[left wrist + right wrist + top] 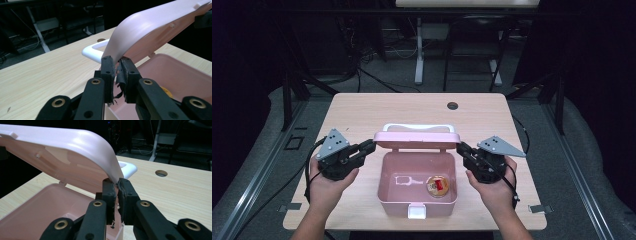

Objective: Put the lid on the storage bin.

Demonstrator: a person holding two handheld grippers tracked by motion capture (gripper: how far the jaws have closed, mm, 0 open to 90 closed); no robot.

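Observation:
A pink plastic box (384, 197) stands open at the table's front middle, its lid (416, 139) raised and tilted back, with a white handle (418, 128) on the lid. My left gripper (371, 146) pinches the lid's left edge. In the left gripper view the gripper (117, 67) has its jaws shut on the thin rim of the lid (150, 27). My right gripper (460, 147) clamps the lid's right edge, and the right gripper view shows it (117, 186) shut on the lid (62, 147). Inside the box lie a small round container (437, 185) with something red in it and a white-outlined item (404, 179).
A white latch (417, 212) sits on the box's front wall. The wooden table (362, 115) has a round cable hole (452, 106) at the back right. Dark frame legs and a white desk leg (418, 55) stand beyond the table.

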